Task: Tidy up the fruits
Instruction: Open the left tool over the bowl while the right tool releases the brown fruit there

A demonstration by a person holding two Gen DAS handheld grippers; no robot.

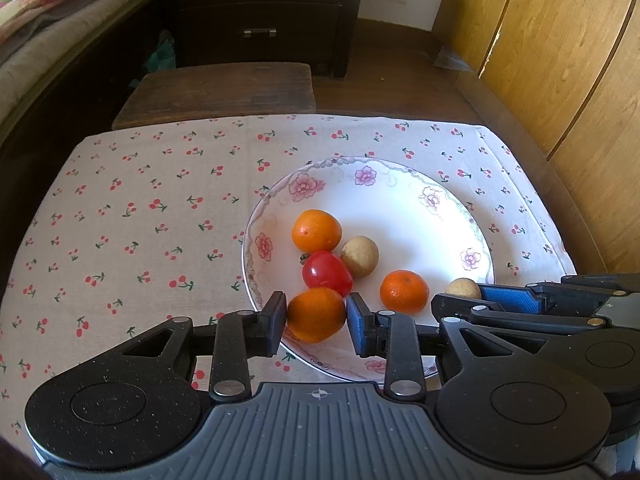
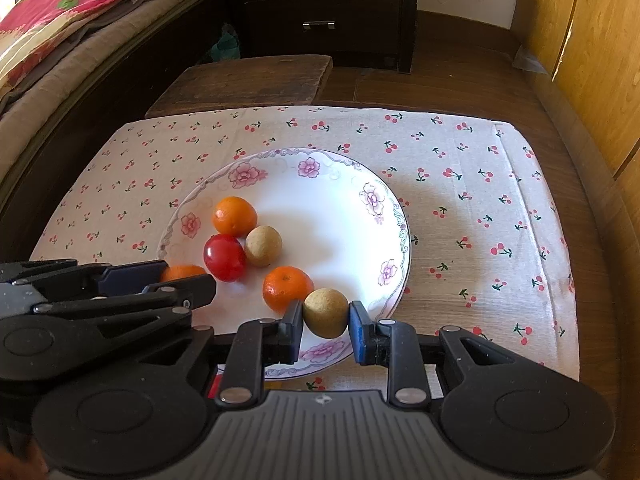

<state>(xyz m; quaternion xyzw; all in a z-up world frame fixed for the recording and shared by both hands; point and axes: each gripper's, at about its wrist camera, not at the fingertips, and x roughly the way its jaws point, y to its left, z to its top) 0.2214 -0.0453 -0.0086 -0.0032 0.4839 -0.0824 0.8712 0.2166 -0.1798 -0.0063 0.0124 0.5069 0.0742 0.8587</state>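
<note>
A white flowered plate (image 1: 400, 200) (image 2: 328, 208) sits on a cherry-print cloth (image 1: 140, 208) (image 2: 480, 200). On it lie an orange (image 1: 316, 230) (image 2: 234, 216), a red tomato (image 1: 326, 273) (image 2: 225, 257), a tan round fruit (image 1: 360, 257) (image 2: 263, 246) and a second orange (image 1: 404, 291) (image 2: 287, 288). My left gripper (image 1: 317, 322) is shut on a third orange (image 1: 316, 314) (image 2: 182, 271) over the plate's near rim. My right gripper (image 2: 325, 320) is shut on a second tan fruit (image 2: 325, 313) (image 1: 463, 289) at the plate's near right rim.
A dark wooden stool (image 1: 216, 92) (image 2: 248, 80) stands behind the table. A dark drawer chest (image 1: 260, 12) (image 2: 324, 8) is further back. A bed with a flowered blanket (image 2: 60, 20) is at the left. Wooden cabinet doors (image 1: 560, 60) line the right.
</note>
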